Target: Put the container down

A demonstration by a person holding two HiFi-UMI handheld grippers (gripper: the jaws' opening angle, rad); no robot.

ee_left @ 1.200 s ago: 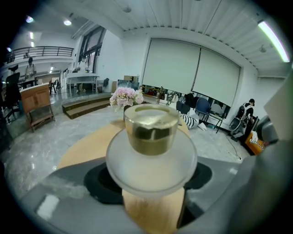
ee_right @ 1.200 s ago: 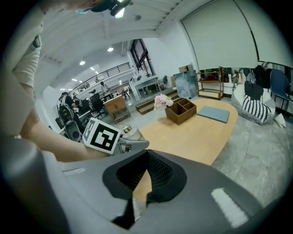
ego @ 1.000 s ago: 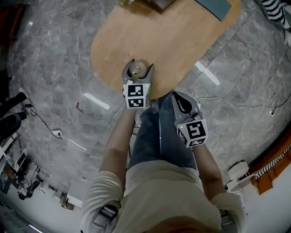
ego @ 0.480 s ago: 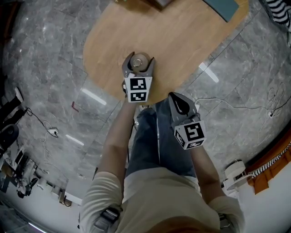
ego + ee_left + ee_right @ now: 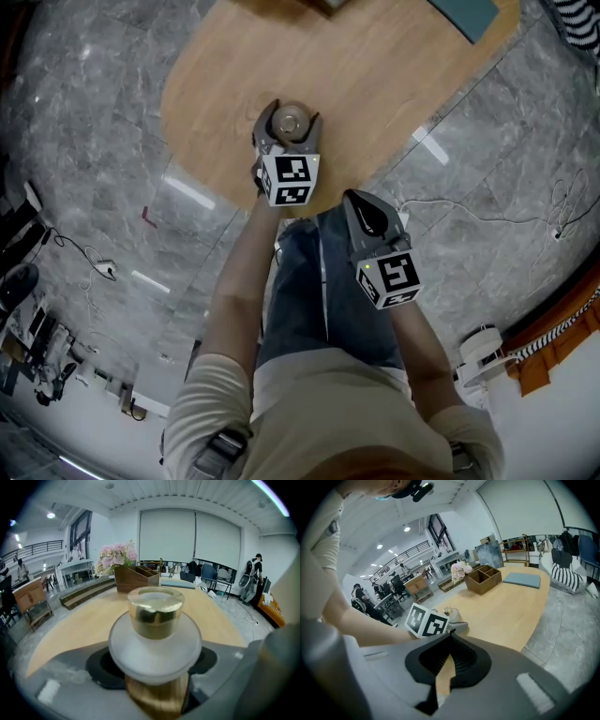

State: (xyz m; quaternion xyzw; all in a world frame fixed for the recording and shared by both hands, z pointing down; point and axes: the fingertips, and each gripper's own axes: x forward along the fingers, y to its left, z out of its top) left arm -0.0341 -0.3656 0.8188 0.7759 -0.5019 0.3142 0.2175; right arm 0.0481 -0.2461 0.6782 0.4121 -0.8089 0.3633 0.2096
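The container is a frosted white jar with a shiny gold cap. It stands upright between the jaws of my left gripper, which is shut on its sides. In the head view the container is over the near end of the wooden table; whether its base touches the top is hidden. My right gripper is off the table's near edge, above the person's leg, shut and holding nothing. The right gripper view shows the left gripper's marker cube ahead.
A wooden organiser box with pink flowers stands at the far end of the table. A grey-blue mat lies beside it. Cables trail over the grey stone floor on the right.
My left gripper has carried the container forward, further in over the table from its near edge. The right gripper has stayed about where it was.
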